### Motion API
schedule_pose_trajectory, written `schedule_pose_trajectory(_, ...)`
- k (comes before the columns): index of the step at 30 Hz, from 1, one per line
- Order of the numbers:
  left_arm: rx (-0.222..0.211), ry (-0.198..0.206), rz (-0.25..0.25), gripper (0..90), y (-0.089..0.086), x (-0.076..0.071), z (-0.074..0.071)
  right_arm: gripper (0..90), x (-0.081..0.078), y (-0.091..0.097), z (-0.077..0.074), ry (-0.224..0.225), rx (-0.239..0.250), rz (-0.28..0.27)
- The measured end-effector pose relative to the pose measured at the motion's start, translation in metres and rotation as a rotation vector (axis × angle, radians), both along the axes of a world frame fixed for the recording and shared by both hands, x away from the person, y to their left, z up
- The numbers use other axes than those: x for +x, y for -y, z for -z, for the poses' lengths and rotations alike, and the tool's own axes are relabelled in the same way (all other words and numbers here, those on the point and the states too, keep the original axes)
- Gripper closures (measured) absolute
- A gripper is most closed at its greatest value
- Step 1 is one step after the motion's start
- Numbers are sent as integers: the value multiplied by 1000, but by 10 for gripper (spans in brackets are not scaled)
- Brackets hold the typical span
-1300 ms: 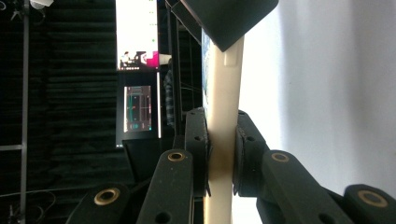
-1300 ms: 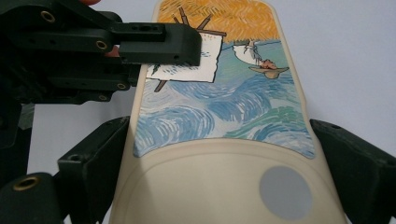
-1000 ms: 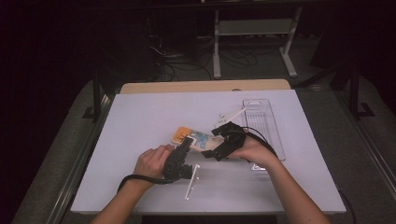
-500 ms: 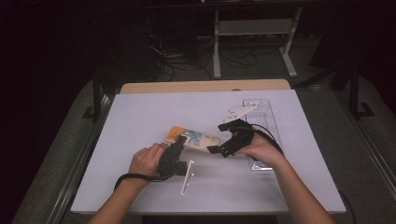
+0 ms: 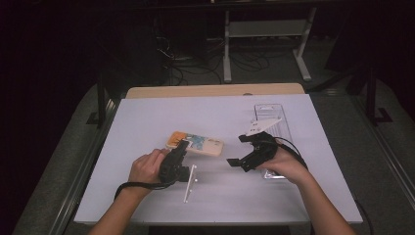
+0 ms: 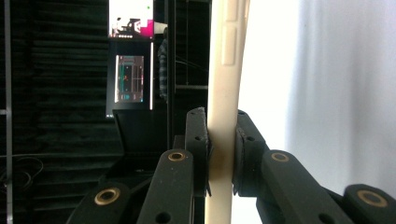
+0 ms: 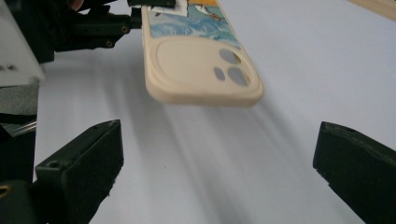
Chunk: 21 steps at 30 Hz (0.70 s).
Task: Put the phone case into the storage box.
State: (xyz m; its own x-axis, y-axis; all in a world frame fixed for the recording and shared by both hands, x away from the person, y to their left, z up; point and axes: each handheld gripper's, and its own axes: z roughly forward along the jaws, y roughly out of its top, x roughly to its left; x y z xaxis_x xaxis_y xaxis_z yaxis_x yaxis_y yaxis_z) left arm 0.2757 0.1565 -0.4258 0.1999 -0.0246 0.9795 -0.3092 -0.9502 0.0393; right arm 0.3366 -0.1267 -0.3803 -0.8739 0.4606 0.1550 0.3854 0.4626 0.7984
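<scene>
A cream phone case (image 5: 198,144) with a blue and orange picture is held just above the white table (image 5: 147,117). My left gripper (image 5: 181,147) is shut on its near end. In the left gripper view the case's edge (image 6: 224,70) stands upright, pinched between both pads of that gripper (image 6: 222,135). My right gripper (image 5: 239,150) is open a little to the right of the case, apart from it. In the right gripper view the case's camera end (image 7: 201,65) floats ahead of the wide jaws of the right gripper (image 7: 215,163), and the left gripper (image 7: 93,25) shows behind it.
A clear plastic package tray (image 5: 274,129) lies at the right, partly under my right hand. A white card (image 5: 262,127) sits by the right gripper's top. A thin white strip (image 5: 190,182) lies near the front, beside the left hand. A wooden board edge (image 5: 215,90) borders the far side.
My right gripper has drawn away to the right of the case, jaws open. The left gripper stays shut on the case and has hardly moved.
</scene>
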Motion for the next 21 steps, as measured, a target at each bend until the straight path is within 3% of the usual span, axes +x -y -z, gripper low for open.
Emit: schedule_pose_trajectory(21, -19, -13, -17, 791, -6, 1, -3, 14, -10, 15, 7, 22, 27, 43)
